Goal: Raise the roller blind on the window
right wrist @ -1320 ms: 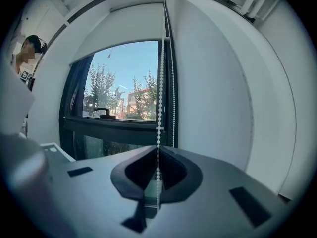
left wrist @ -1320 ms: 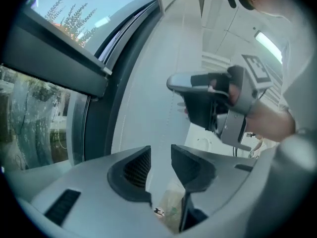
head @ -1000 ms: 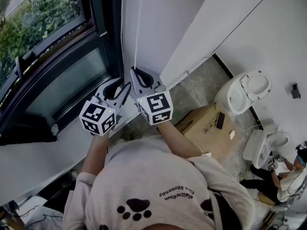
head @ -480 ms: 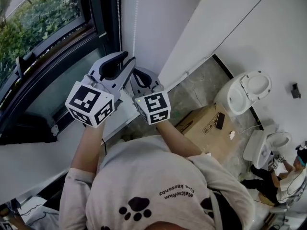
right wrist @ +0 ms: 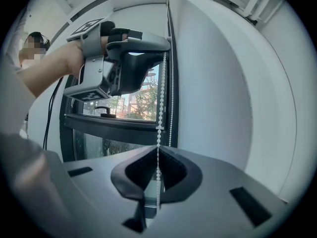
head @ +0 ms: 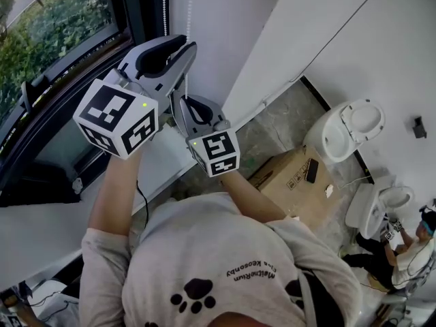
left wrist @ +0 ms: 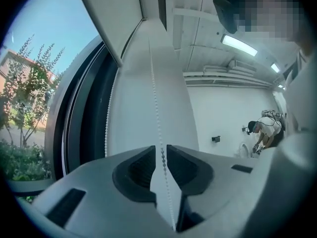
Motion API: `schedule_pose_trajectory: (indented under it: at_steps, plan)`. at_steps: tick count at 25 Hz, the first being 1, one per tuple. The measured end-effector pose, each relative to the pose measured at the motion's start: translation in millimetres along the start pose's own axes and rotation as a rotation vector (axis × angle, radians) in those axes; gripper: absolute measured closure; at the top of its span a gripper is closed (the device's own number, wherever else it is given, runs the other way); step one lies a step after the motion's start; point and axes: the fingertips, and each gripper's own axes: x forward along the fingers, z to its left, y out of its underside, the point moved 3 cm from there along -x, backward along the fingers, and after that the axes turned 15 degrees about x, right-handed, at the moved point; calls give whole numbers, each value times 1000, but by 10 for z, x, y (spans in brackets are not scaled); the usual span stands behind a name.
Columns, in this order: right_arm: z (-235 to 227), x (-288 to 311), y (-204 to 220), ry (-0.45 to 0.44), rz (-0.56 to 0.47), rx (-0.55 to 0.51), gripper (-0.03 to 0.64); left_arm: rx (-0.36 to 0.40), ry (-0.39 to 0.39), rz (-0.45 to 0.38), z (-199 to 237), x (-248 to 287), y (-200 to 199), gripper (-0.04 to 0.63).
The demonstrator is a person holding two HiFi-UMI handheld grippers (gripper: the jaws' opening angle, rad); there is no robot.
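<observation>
Beside the window frame (right wrist: 114,125), the bead chain (right wrist: 159,108) was clamped by the right gripper's (right wrist: 157,155) fingers. The left gripper's (left wrist: 161,152) fingers, lately closing, stood loose around it. The roller blind (left wrist: 111,19) seemed only partly raised.

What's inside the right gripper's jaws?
The bead chain runs between the jaws of the right gripper, which are shut on it. Its lower end is covered by the gripper body.
</observation>
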Motion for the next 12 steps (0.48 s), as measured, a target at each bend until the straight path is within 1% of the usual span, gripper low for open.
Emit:
schedule_pose_trajectory:
  at_steps: [2,4,5,9,12]
  plan:
    - [2,10,3,0,3,-2,604,2,4,3,18,27,-28,533]
    - [6,30,5,1,4,-3,604,-2,12,1,28,42,-30,571]
    - [6,39,3,1,4,-3,604,-5,17,-3,29,45,-29,577]
    - [-3,33,-1,1,4,-1,604,-13,31,-27,-8,31,-39,586]
    - [-23,41,99,0,35,26,604,-1,32,-4,-64,15,43,586]
